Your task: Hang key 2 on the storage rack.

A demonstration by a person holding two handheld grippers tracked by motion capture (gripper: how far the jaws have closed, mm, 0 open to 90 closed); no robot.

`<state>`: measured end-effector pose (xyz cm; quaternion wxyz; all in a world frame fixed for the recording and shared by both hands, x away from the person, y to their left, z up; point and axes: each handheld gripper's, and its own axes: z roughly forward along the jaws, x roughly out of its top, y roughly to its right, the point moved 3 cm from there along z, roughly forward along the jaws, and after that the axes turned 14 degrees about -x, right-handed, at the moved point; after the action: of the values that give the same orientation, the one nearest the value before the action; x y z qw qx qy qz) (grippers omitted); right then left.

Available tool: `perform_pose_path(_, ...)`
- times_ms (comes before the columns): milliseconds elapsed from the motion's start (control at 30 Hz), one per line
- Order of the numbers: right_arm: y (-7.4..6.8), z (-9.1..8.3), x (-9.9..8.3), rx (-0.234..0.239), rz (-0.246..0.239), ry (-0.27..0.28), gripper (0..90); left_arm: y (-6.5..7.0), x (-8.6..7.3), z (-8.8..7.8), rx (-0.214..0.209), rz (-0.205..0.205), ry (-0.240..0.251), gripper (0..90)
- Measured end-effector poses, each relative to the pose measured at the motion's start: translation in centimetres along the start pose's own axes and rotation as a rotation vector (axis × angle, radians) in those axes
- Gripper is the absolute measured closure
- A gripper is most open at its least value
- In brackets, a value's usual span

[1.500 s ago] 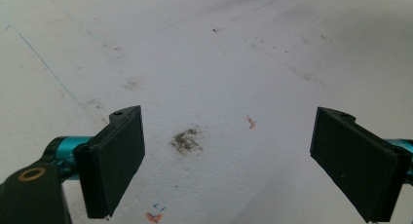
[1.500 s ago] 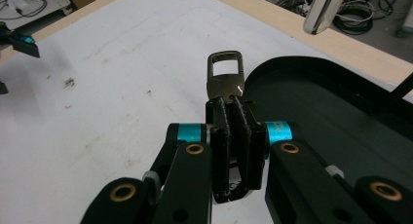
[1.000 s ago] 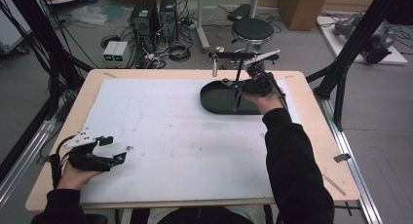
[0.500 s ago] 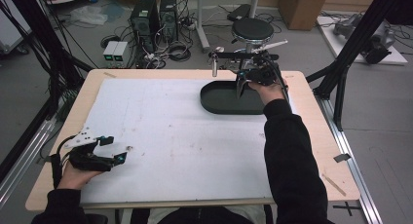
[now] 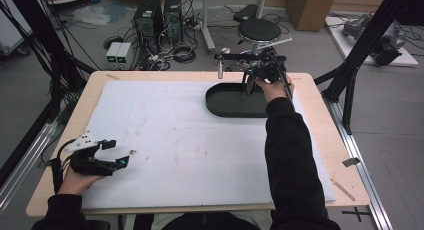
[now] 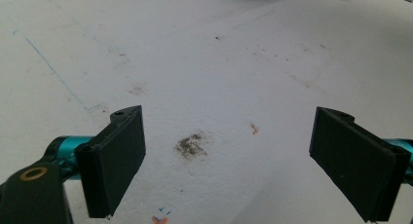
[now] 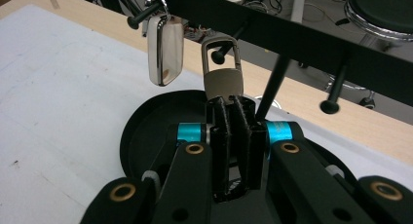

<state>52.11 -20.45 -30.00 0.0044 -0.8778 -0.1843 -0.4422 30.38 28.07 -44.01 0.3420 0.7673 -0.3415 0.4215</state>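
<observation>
My right gripper (image 5: 257,74) (image 7: 233,104) is shut on a brass-coloured key clip (image 7: 222,75), holding it upright by its lower end. The clip's loop sits just below a peg of the black rack (image 7: 302,39) (image 5: 250,54) at the table's far edge. A silver key fob (image 7: 165,48) (image 5: 220,70) hangs from a peg to the left. Below the gripper lies a black oval tray (image 5: 225,102) (image 7: 141,131). My left gripper (image 5: 118,152) (image 6: 229,156) rests open near the table's front left, with nothing between its pads.
A white mat (image 5: 175,135) covers most of the wooden table; a dark smudge (image 6: 191,145) marks it between the left jaws. Behind the table are a stool (image 5: 259,30), computer cases and cables on the floor. Black frame struts (image 5: 350,75) stand at the right.
The right gripper has moved with the clip from over the tray toward the rack at the far edge, rising slightly. The left gripper has stayed put.
</observation>
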Motion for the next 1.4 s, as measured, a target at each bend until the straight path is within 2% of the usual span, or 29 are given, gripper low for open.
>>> perform_pose_path(167,-0.6,0.3,0.1,-0.015,0.01,-0.007,85.8,0.0,0.0,0.0,-0.001,-0.001,0.001,13.4)
perform_pose_path(267,-0.9,0.8,-0.1,-0.048,0.035,-0.028,85.6,0.0,0.0,0.0,-0.001,0.002,-0.003,13.4)
perform_pose_path(367,-1.2,1.6,0.0,-0.073,0.028,-0.023,85.4,0.1,0.0,0.0,0.0,0.0,0.004,13.4)
perform_pose_path(433,-1.1,2.0,0.0,-0.059,0.06,-0.02,85.4,0.1,0.0,-0.1,0.002,0.0,0.008,13.4)
perform_pose_path(500,-0.6,2.4,0.0,-0.026,0.091,-0.007,85.4,0.0,0.0,-0.2,0.004,-0.001,0.011,13.4)
perform_pose_path(667,-0.3,3.1,0.0,-0.033,0.069,0.032,85.3,-0.2,-0.2,-0.1,0.002,-0.011,0.003,13.4)
perform_pose_path(833,-0.5,4.2,-0.3,-0.044,0.084,0.041,85.0,-0.2,-0.2,0.0,0.004,-0.01,0.001,13.4)
perform_pose_path(1033,-0.2,5.1,-0.5,-0.025,0.139,0.051,84.4,-0.2,-0.4,0.0,0.008,-0.007,-0.009,13.5)
perform_pose_path(1133,-0.2,5.2,-0.5,-0.025,0.135,0.056,83.5,-0.1,-0.4,0.0,0.007,-0.006,-0.009,13.5)
perform_pose_path(1233,-0.3,5.1,-0.5,-0.004,0.139,0.054,72.8,-0.1,-0.4,-0.1,0.006,-0.012,0.005,13.5)
perform_pose_path(1333,-0.8,5.0,-0.5,0.003,0.117,0.047,59.2,-0.2,-0.4,-0.2,0.014,-0.01,0.01,13.5)
perform_pose_path(1400,-1.1,5.1,-0.7,0.029,0.112,0.01,44.3,-0.2,-0.5,-0.2,0.015,-0.007,0.008,13.5)
